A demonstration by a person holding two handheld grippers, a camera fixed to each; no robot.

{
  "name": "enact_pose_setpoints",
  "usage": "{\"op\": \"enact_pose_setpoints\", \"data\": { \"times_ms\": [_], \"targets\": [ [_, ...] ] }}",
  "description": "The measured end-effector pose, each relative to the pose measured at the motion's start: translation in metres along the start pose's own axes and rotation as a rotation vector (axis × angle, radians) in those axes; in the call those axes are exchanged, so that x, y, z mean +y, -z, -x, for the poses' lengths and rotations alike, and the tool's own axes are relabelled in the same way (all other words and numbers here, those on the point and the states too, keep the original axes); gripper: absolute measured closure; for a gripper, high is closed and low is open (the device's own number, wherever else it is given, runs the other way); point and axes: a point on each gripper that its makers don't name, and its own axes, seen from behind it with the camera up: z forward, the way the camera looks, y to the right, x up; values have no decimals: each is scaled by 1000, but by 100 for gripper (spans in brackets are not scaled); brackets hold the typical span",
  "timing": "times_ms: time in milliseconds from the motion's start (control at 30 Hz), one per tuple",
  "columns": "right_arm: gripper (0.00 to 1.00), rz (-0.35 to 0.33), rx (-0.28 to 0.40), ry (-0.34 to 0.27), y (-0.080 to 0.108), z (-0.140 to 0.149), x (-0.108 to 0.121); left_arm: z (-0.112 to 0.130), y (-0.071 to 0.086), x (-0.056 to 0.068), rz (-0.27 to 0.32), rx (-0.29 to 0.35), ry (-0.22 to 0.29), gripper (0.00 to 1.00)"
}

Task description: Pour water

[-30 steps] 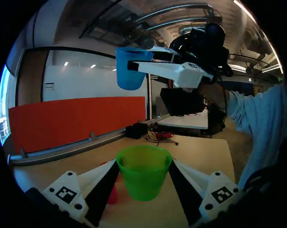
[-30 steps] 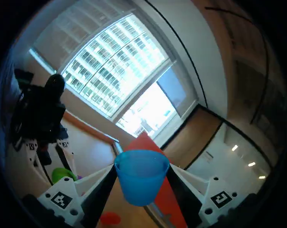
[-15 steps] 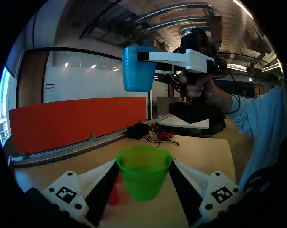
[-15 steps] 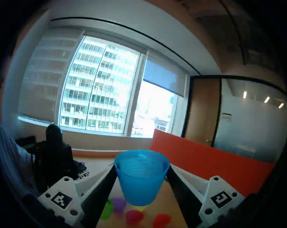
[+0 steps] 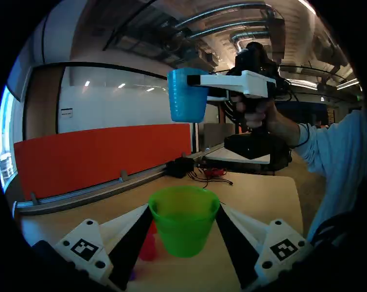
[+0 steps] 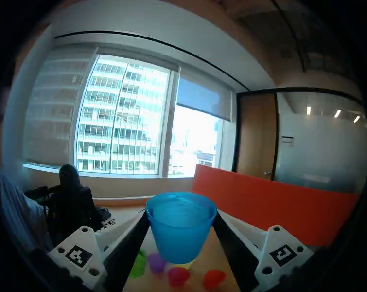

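Right gripper (image 6: 181,220) clenched mid-wall on upright blue cup (image 6: 181,238); left gripper (image 5: 183,214) clenched on green cup (image 5: 184,233). Likely light, thin, squeezable: best gripped mid-wall, gently.

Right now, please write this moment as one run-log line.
left gripper: shut on green cup | right gripper: shut on blue cup, upright, held high | pour: not yet begun

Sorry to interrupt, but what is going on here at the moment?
A person holds a gripper in each hand. The right gripper grips a blue cup, upright and raised high; it seems to hold water. The left gripper grips a green cup low over the table. Nothing is being poured yet. Small coloured cups stand on the table.
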Motion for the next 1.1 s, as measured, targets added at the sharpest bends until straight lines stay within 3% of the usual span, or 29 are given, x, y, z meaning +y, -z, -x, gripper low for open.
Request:
{"op": "enact_pose_setpoints", "data": {
  "times_ms": [1100],
  "targets": [
    [9,136,-31,-40,80,47,45,-1,53,-37,-116,-32,-21,14]
  ]
}}
